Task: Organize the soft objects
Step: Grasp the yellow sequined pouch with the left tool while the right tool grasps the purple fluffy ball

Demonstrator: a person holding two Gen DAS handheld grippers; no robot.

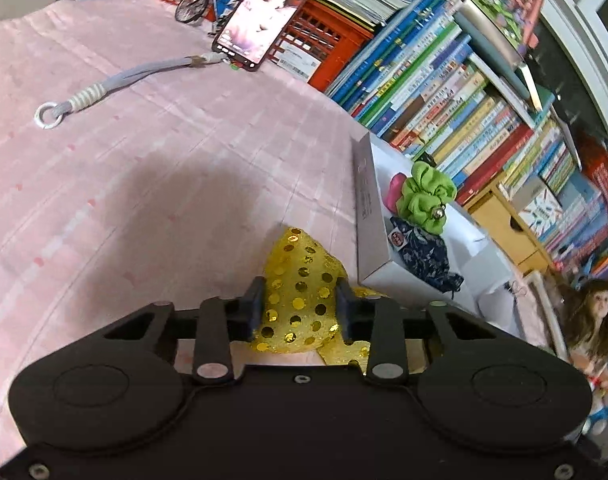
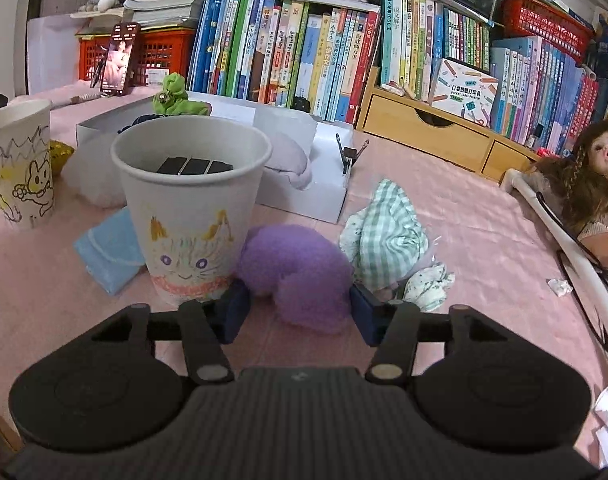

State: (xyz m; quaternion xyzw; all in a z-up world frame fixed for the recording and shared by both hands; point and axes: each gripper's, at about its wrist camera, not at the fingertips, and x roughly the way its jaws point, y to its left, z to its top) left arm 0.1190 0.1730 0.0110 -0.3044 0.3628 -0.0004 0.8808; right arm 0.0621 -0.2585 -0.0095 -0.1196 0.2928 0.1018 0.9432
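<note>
A pink-clothed counter (image 2: 444,208) carries everything, backed by a wall of books (image 2: 304,52). On it sits a white box (image 1: 374,236) holding a green scrunchie (image 1: 426,196) and a dark floral one (image 1: 424,252). A cat-drawn paper cup (image 2: 191,208) stands just left of the purple fluffy scrunchie (image 2: 299,272), crowding it; a green checked cloth (image 2: 388,236) touches its right. The right claw (image 2: 299,316) brackets the purple scrunchie, pads at its sides, not clearly squeezing. The left claw (image 1: 299,312) is clamped on a yellow sequined fabric (image 1: 299,280) beside the box.
</note>
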